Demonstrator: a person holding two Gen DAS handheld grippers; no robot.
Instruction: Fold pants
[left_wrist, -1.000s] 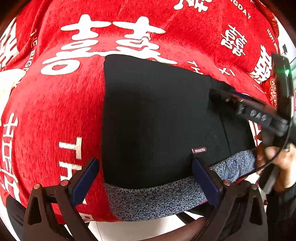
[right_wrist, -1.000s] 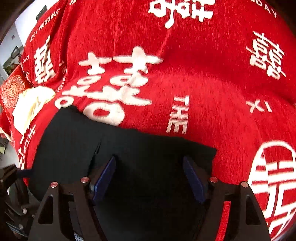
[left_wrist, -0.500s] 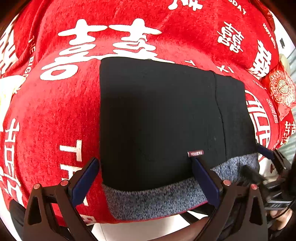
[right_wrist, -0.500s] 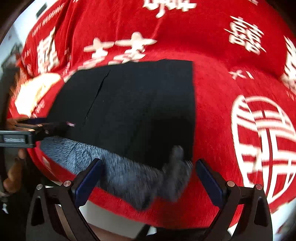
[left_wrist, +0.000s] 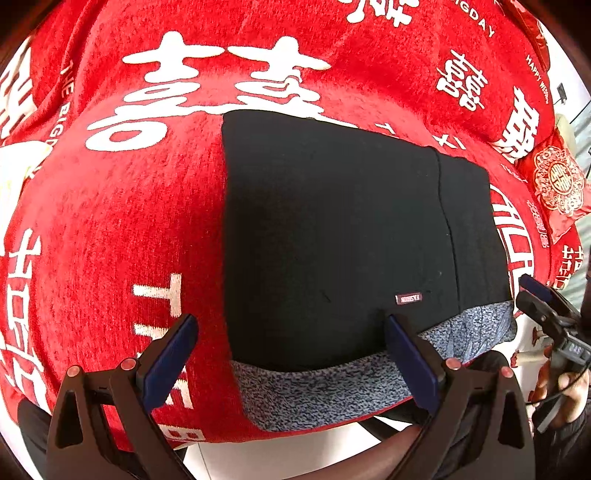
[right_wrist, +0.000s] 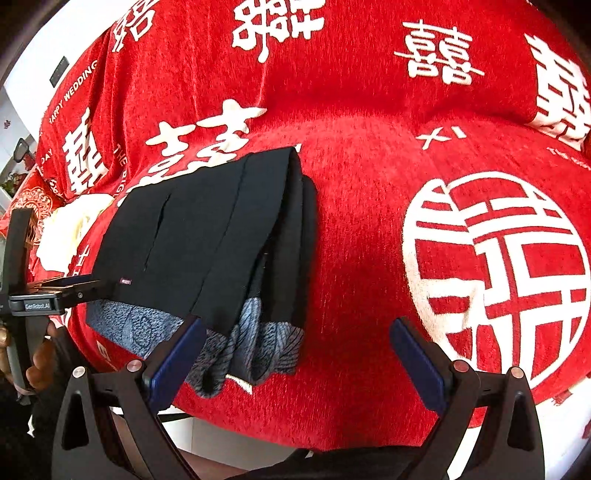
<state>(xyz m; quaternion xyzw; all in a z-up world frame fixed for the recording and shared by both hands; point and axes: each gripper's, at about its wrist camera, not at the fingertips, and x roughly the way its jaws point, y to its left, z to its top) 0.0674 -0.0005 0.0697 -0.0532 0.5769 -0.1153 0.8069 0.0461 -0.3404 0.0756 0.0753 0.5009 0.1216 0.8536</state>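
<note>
two grippers frame what we see, and nothing blocks the pants, a black folded rectangle at the centre of the left wrist view, lying on a fuzzy red blanket printed with white characters. a red embroidered cushion sits at the right edge. our left gripper hangs spread over the pants' lower edge, gripping nothing. our right gripper also stands released and empty; its jaws have just been opening, and a second ago it hovered directly over the black cloth, whereas now the pants lie at left-centre of its view. the pants show a speckled grey knit lining along the bottom, stacked soft layers and a small woven label.
</note>
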